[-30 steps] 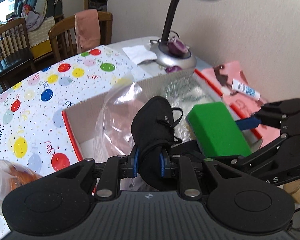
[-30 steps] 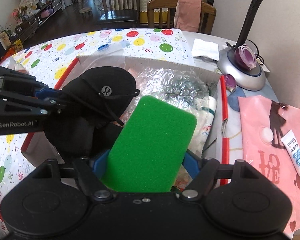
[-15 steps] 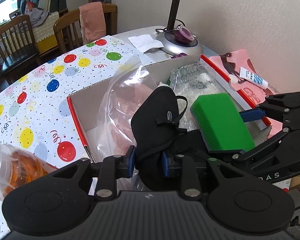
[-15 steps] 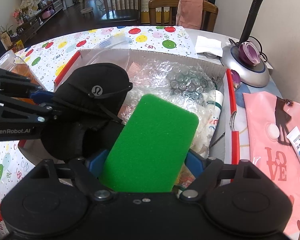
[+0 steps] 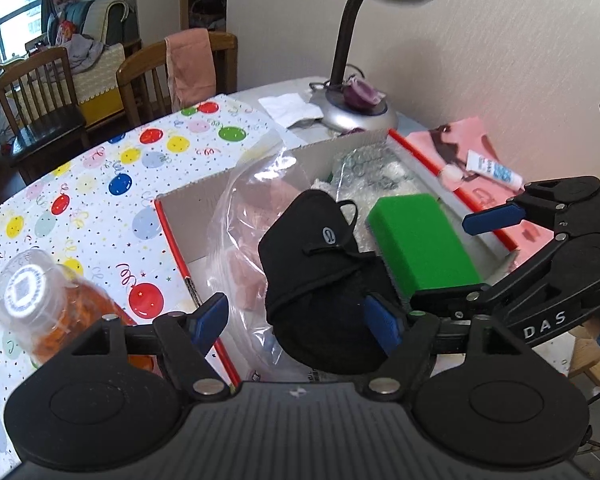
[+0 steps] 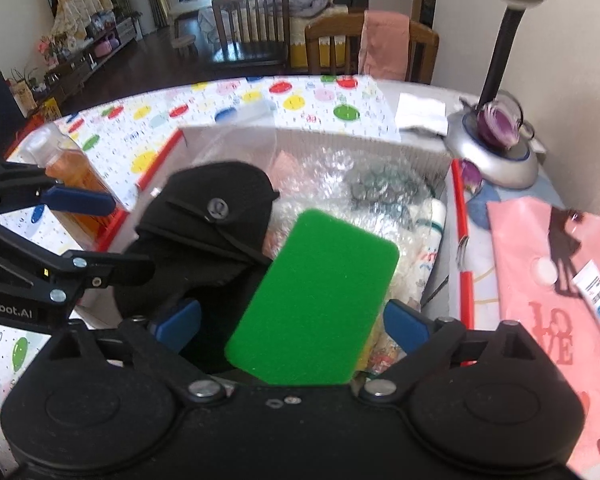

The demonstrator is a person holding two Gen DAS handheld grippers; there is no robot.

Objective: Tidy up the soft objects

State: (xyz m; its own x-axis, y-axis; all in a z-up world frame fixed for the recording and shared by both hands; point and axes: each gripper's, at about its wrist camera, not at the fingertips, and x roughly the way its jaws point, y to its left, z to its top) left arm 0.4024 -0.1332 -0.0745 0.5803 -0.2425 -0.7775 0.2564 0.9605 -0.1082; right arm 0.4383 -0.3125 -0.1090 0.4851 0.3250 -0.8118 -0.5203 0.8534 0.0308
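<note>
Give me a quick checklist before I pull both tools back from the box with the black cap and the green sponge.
1. Left tool letting go of black cap: ok, jaws opening, one pad clear, the other close against the cap.
2. Right tool letting go of green sponge: ok, jaws opening, gaps on both sides.
3. Cap over the cardboard box: ok.
4. Sponge settled flat: not ok, it tilts against the cap.
5. Orange bottle outside the box, near the left tool: ok, apart.
6. Room under the cap: cannot tell.
</note>
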